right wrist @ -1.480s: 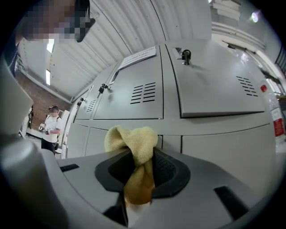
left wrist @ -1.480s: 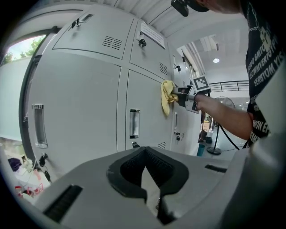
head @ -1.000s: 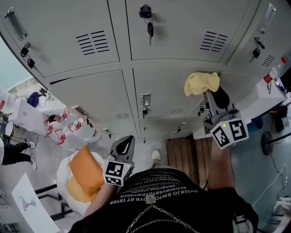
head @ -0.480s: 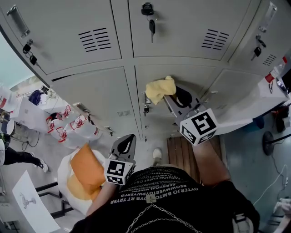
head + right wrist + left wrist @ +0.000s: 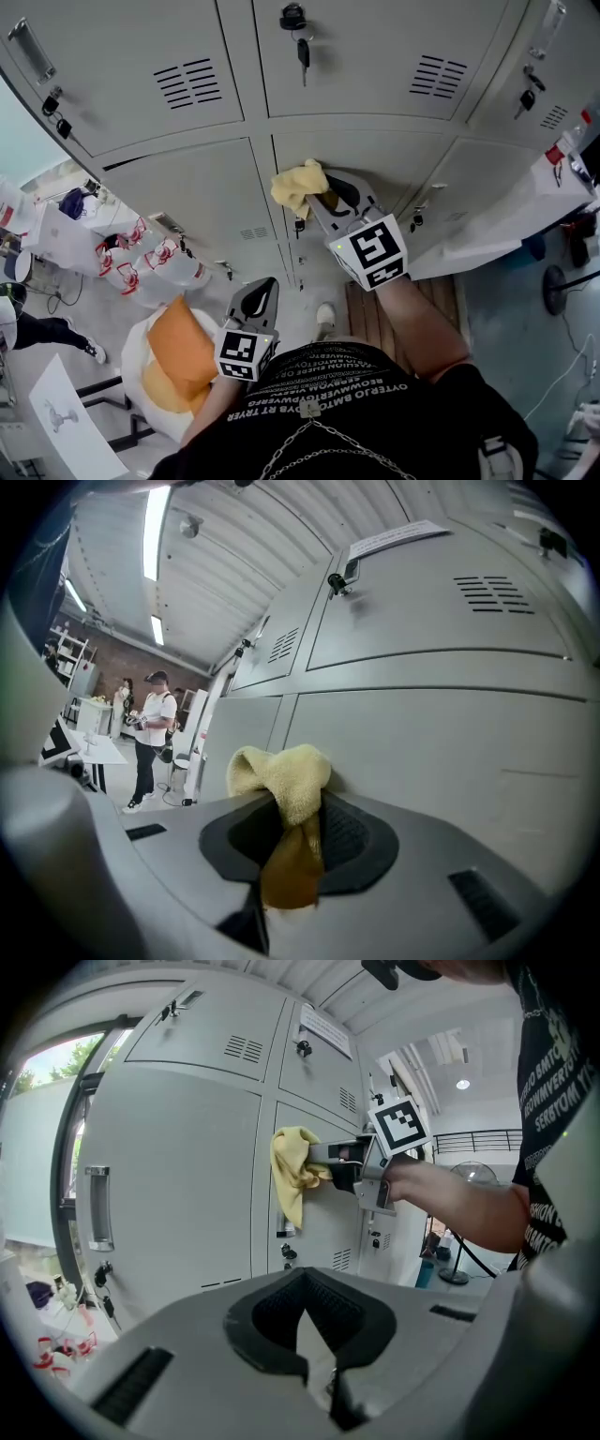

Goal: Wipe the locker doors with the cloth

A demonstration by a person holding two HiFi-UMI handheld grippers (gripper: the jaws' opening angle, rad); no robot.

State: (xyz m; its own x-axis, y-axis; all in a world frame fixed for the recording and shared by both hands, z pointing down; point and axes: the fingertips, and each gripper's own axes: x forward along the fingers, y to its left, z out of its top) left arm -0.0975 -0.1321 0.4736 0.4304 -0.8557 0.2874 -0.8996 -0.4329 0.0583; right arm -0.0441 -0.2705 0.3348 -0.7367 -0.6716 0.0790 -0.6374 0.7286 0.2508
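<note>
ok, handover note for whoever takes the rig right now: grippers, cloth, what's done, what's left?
Right gripper: shut on the yellow cloth, with the cloth pressed to the middle locker door near its left edge.
Left gripper: shut, empty, held low by the body and away from the lockers.
Done: cloth is gripped and touching that door.
Left: the pictures show no sign of which doors are already wiped. Probably finish this door, then do the others, going carefully round the keys hanging in the door above.
</note>
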